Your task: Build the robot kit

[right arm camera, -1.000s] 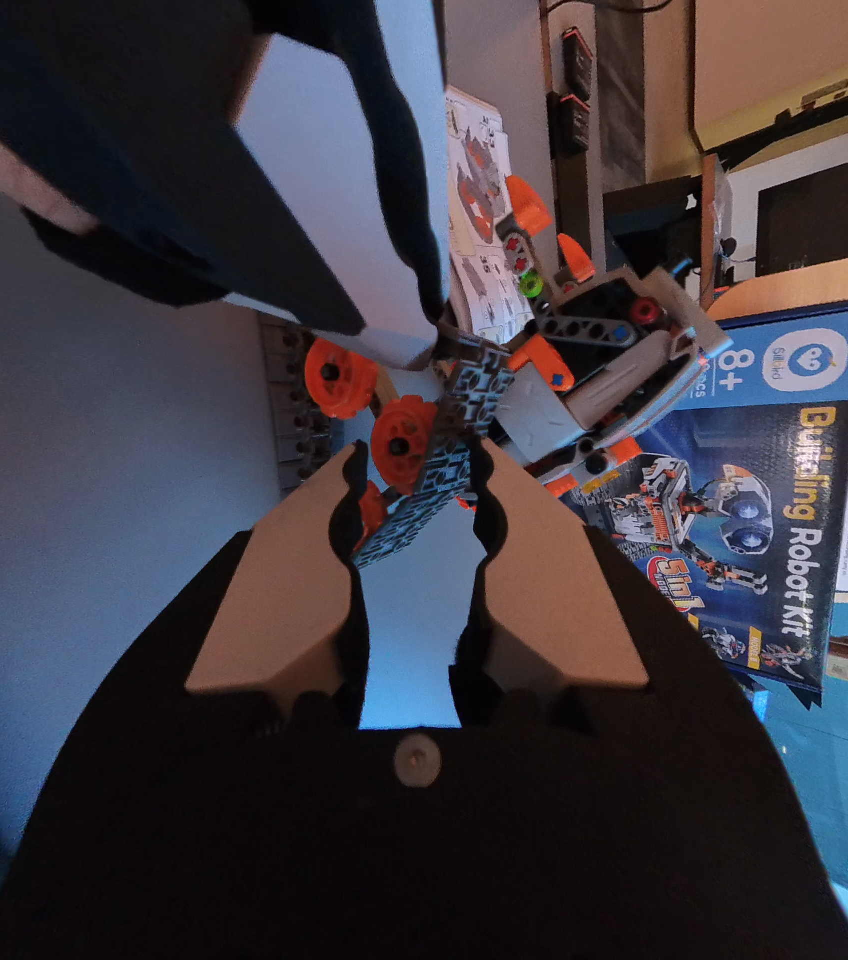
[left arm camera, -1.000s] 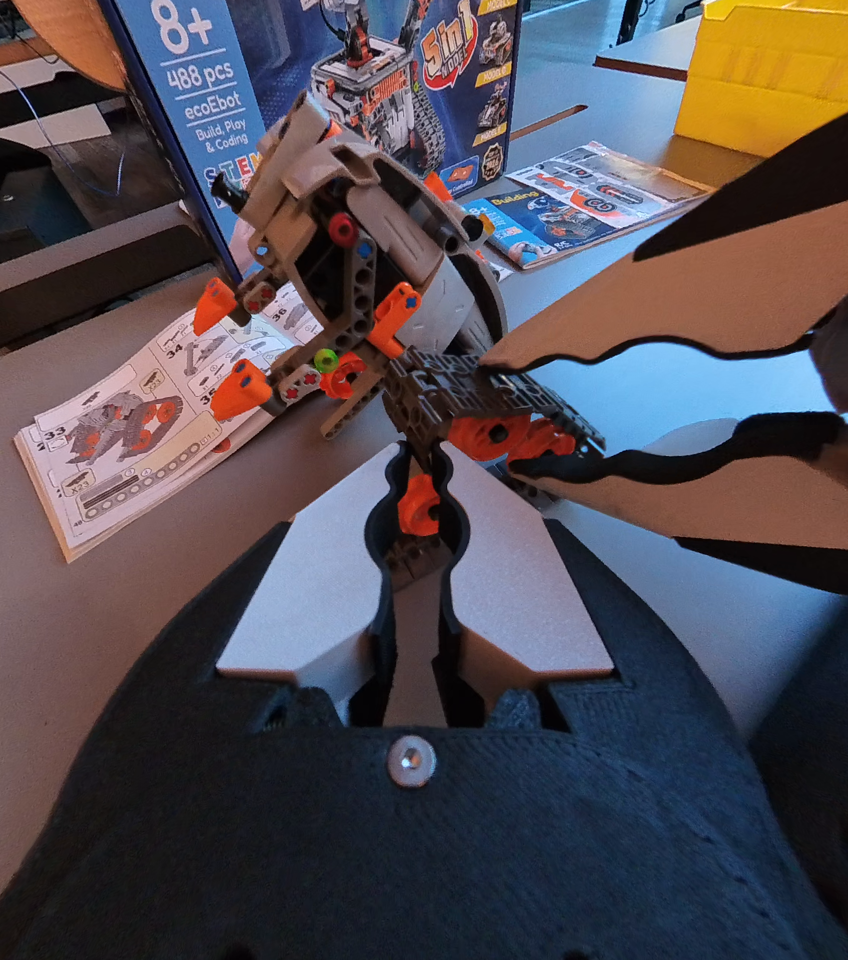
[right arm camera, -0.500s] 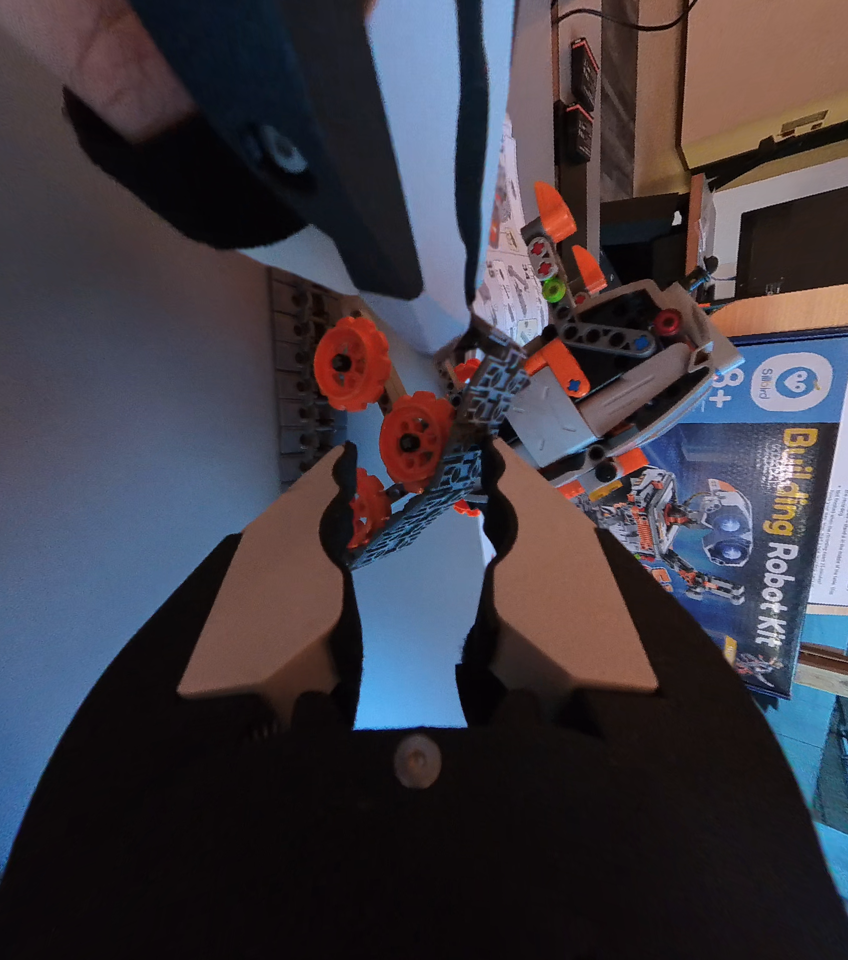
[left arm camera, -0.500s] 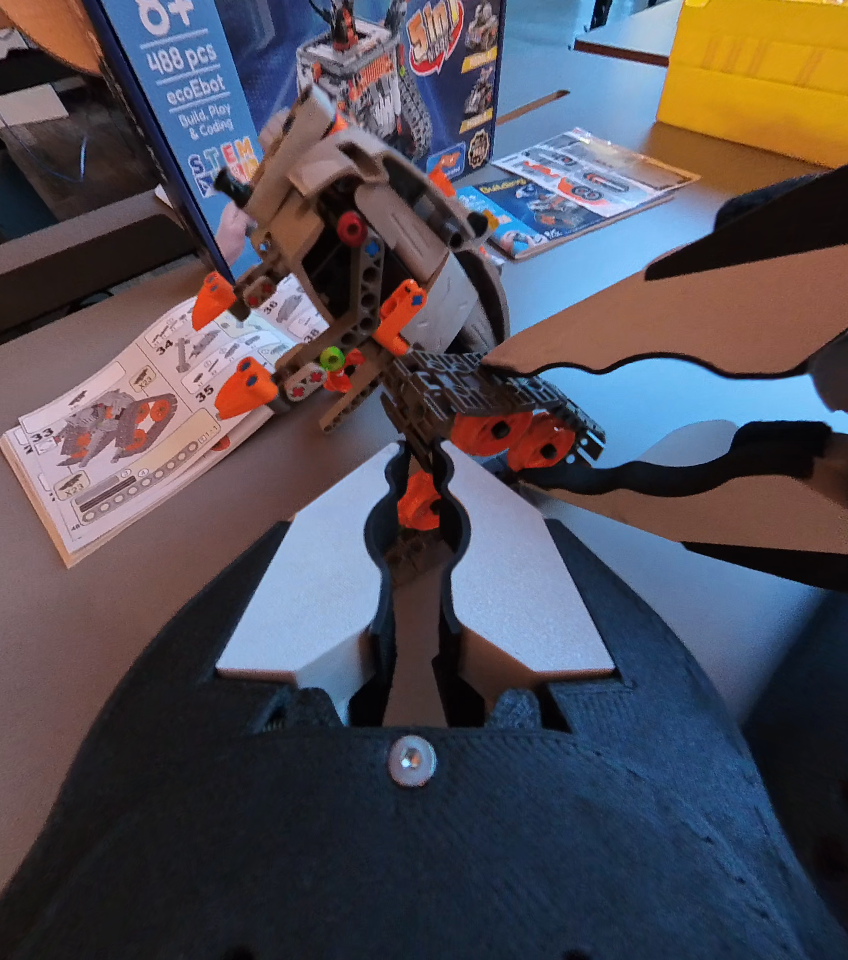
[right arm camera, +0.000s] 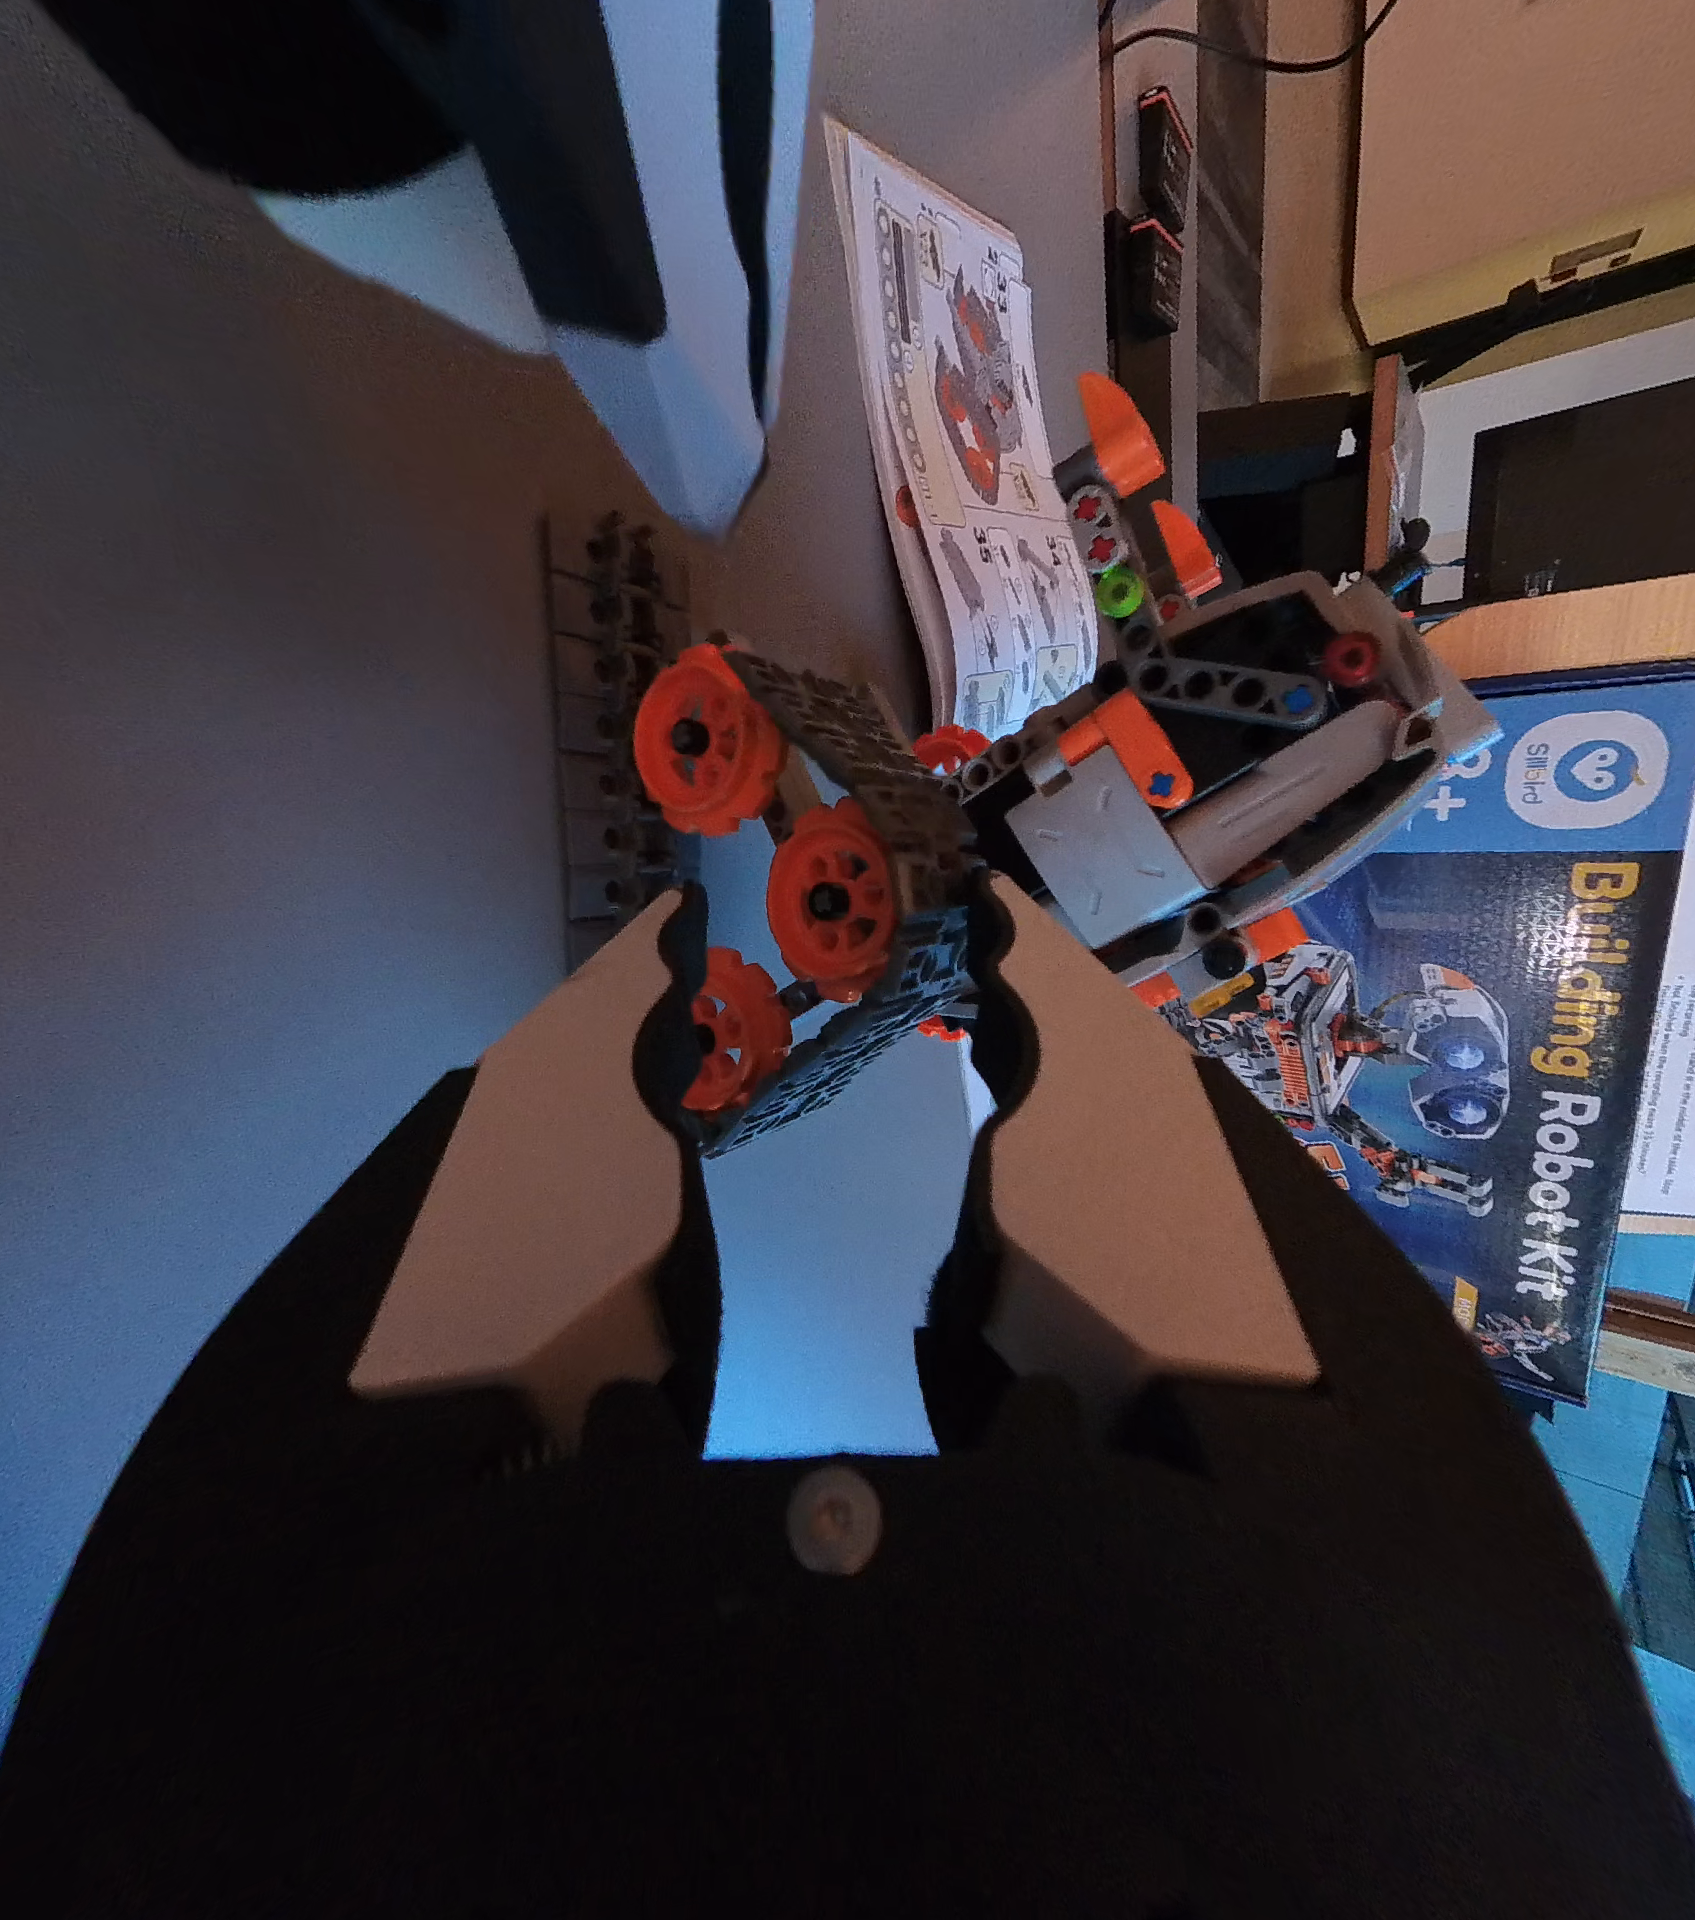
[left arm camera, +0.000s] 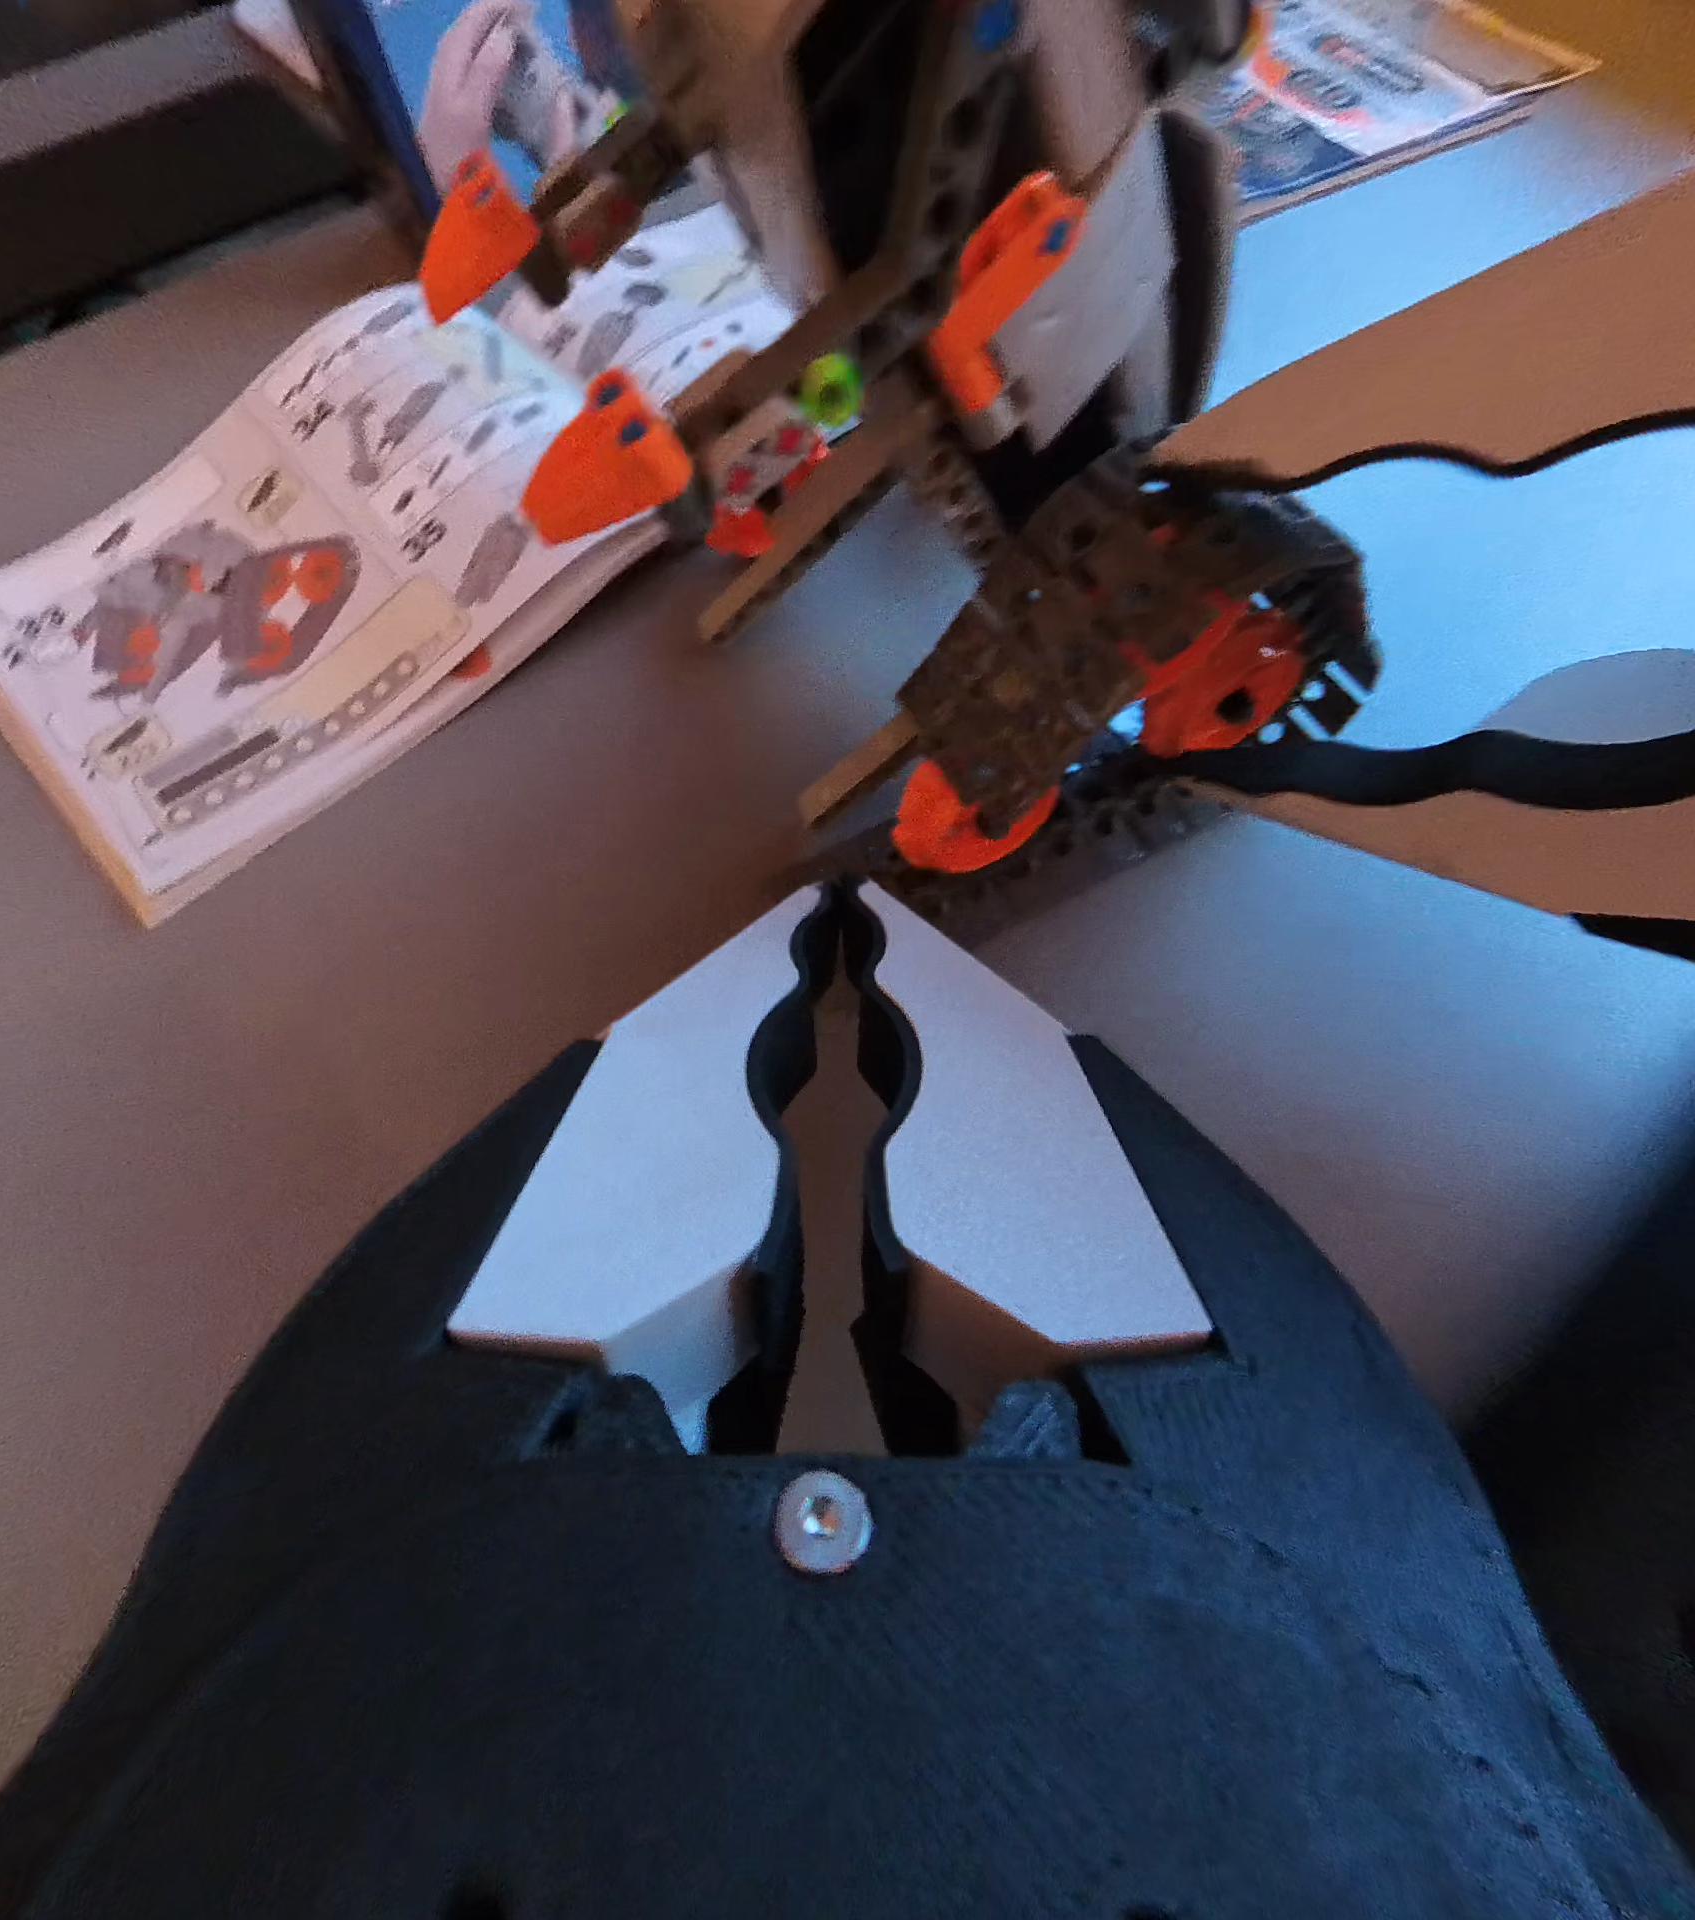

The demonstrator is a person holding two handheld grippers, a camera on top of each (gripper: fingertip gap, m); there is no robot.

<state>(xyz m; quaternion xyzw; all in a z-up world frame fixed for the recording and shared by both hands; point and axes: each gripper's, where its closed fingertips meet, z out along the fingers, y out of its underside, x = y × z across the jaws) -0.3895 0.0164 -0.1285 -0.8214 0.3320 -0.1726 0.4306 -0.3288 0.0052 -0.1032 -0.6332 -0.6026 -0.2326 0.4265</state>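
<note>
The right tool (right arm camera: 832,935) is seen clenched on the dark tracked base of a grey, black and orange building-block robot model (right arm camera: 1113,821), with the track section and its orange toothed wheels (right arm camera: 827,899) pinched between the two beige fingers (right arm camera: 562,1122); the model is held tilted above the grey bench (left arm camera: 407,1091), its grey body leaning toward 2 o'clock in the right wrist view. The left tool (left arm camera: 838,904) is seen pressed closed on nothing, its black wavy pads meeting at the tips just short of the model's lowest orange wheel, which lies at 1 o'clock from it. A loose strip of grey track links (right arm camera: 604,717) is laid flat on the bench under the model. An open white instruction booklet (left arm camera: 303,623) is spread on the bench at 10 o'clock from the left tool. A blue cardboard kit box (right arm camera: 1508,1039) is stood behind the model, and a printed leaflet (left arm camera: 1362,94) is seen at 1 o'clock, blurred.
</note>
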